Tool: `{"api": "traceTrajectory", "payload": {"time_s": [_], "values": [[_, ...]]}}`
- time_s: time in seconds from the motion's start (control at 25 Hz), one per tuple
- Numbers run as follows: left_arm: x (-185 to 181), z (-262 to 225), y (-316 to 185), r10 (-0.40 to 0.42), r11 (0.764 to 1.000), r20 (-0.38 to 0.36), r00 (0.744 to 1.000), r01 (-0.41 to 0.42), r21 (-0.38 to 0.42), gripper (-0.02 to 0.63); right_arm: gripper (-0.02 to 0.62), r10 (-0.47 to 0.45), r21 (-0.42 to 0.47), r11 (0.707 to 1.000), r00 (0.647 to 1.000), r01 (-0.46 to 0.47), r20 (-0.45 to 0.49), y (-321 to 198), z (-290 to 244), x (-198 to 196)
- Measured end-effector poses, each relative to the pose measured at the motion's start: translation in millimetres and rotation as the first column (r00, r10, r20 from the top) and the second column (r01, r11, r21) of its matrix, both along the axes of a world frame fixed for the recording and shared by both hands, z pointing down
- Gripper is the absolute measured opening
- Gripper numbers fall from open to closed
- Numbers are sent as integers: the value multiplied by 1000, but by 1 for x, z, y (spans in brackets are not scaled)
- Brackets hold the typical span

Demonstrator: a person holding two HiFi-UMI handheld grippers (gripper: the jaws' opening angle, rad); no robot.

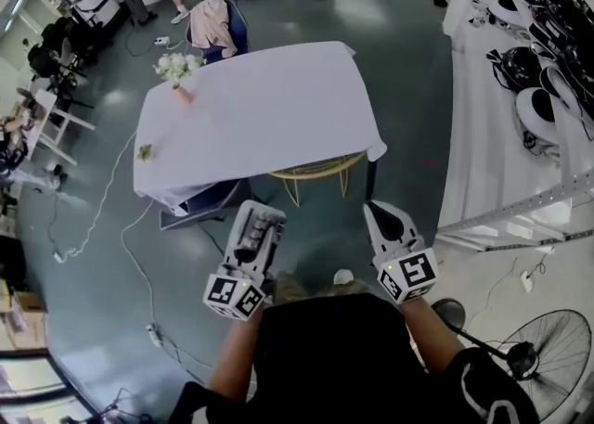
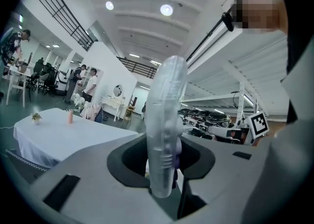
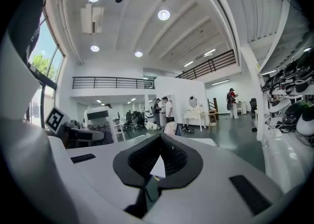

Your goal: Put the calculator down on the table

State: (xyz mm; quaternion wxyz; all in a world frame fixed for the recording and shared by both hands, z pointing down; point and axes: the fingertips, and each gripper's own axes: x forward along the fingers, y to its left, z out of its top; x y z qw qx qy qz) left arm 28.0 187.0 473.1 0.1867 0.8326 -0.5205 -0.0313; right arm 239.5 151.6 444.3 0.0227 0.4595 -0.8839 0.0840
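Note:
In the head view my left gripper (image 1: 263, 215) is shut on a pale, translucent calculator (image 1: 257, 235), held in the air over the floor, short of the near edge of the white-clothed table (image 1: 269, 107). The left gripper view shows the calculator (image 2: 166, 120) edge-on and upright between the jaws of the left gripper (image 2: 163, 161), with the table (image 2: 59, 139) ahead and to the left. My right gripper (image 1: 380, 210) hovers beside it on the right. In its own view, the right gripper (image 3: 160, 140) has its jaws closed together with nothing held.
A vase of white flowers (image 1: 178, 70) and a small sprig (image 1: 145, 151) stand near the table's left side. A yellow chair (image 1: 316, 174) is tucked under its near edge. White shelving with helmets (image 1: 538, 107) runs along the right. A floor fan (image 1: 538, 357) and cables (image 1: 139, 274) lie near me.

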Motion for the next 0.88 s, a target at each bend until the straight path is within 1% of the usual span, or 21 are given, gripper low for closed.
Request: {"api": "traceTrajectory", "payload": {"time_s": [0.16, 0.36, 0.52, 0.6, 0.76, 0.88], "values": [[2, 5, -17, 5, 1000, 10, 1000, -5, -7, 126, -2, -7, -18, 1000, 1000, 8, 31, -12, 5, -6], [-15, 20, -54, 25, 999, 10, 1000, -24, -26, 126, -2, -11, -44, 999, 1000, 12, 16, -45, 18, -31], [-39, 44, -98, 75, 995, 0, 997, -75, -70, 126, -2, 25, -69, 997, 1000, -24, 16, -89, 18, -57], [-51, 52, -119, 104, 991, -6, 995, -105, -85, 126, -2, 30, -67, 997, 1000, -29, 6, -109, 13, -73], [-76, 60, -174, 154, 985, -19, 988, -155, -77, 126, -2, 37, -50, 998, 998, -40, -46, -162, 5, -106], [-95, 69, -212, 191, 976, -35, 981, -193, -95, 126, -2, 63, -52, 996, 996, -66, -57, -198, 2, -131]]}}
